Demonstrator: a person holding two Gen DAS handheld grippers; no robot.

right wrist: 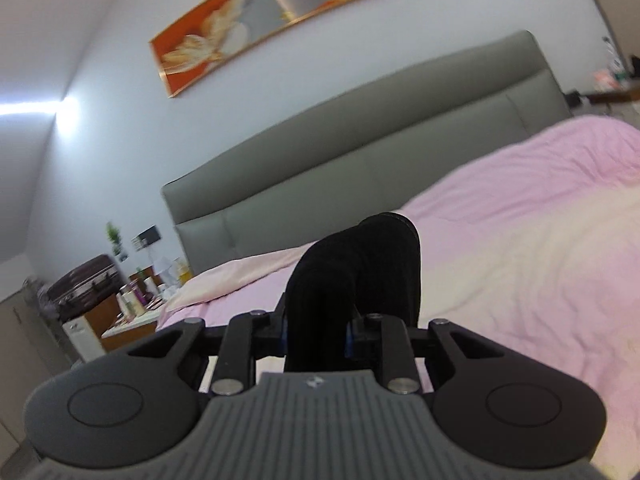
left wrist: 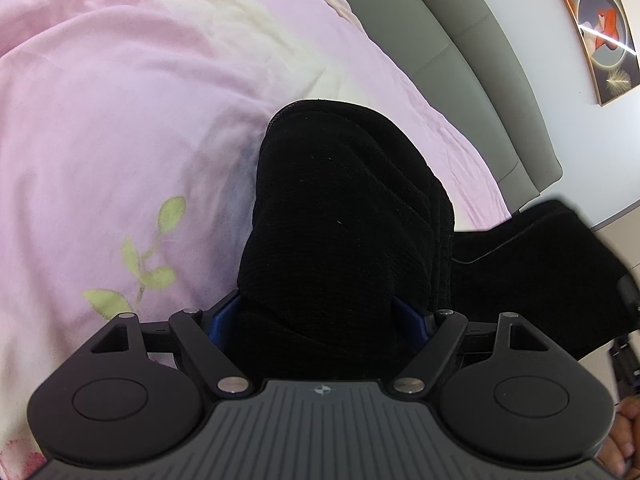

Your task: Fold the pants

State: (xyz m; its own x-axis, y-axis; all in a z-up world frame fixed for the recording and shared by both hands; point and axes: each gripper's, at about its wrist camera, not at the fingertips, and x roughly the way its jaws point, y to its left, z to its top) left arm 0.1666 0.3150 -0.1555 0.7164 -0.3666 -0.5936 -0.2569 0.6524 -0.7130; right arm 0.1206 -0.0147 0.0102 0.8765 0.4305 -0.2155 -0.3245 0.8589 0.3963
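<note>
The black pants (left wrist: 340, 200) rise as a thick bunched mound over the pink bed cover (left wrist: 120, 120). My left gripper (left wrist: 316, 312) has its jaws wide, and the bundle fills the gap between its blue fingers (left wrist: 222, 316) and presses on both. A flat stretch of the same fabric (left wrist: 540, 264) runs off to the right. In the right wrist view, my right gripper (right wrist: 316, 332) is shut narrow on a fold of the pants (right wrist: 360, 264). That fold stands up above the bed cover (right wrist: 520, 220). The fingertips of both grippers are hidden by cloth.
A grey padded headboard (right wrist: 360, 140) runs along the far side of the bed, under a framed painting (right wrist: 280, 20). A cluttered nightstand (right wrist: 132, 308) and a dark suitcase (right wrist: 84, 280) stand to the left of the bed. A person's hand (left wrist: 624, 432) shows at the lower right edge.
</note>
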